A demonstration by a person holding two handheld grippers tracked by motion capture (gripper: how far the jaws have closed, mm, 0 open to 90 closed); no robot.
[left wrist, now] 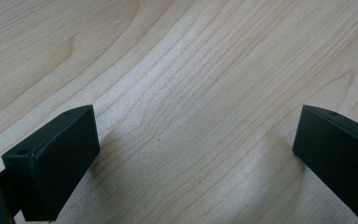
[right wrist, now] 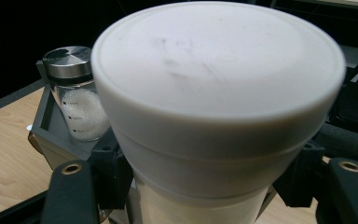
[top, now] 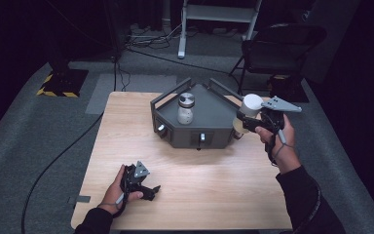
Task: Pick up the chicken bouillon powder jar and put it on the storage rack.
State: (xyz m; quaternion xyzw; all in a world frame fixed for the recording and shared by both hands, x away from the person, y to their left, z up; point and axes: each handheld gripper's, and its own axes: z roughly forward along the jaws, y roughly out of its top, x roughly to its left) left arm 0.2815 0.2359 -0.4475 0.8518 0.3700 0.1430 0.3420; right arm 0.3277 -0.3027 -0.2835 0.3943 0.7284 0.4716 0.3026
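One glass jar [top: 186, 108] stands in the grey tray [top: 209, 122] beside our right gripper [top: 246, 122], which pinches a white-capped bottle [top: 251, 104]; our left gripper [top: 148, 191] rests spread on the wooden table [top: 199, 175].

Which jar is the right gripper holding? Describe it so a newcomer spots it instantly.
Start at the dark grey tray at the wooden table's far edge. Just off its right corner, the right gripper clamps a white-lidded jar. Unlike the glass jar standing in the tray, its lid is plain white plastic, not shiny metal.
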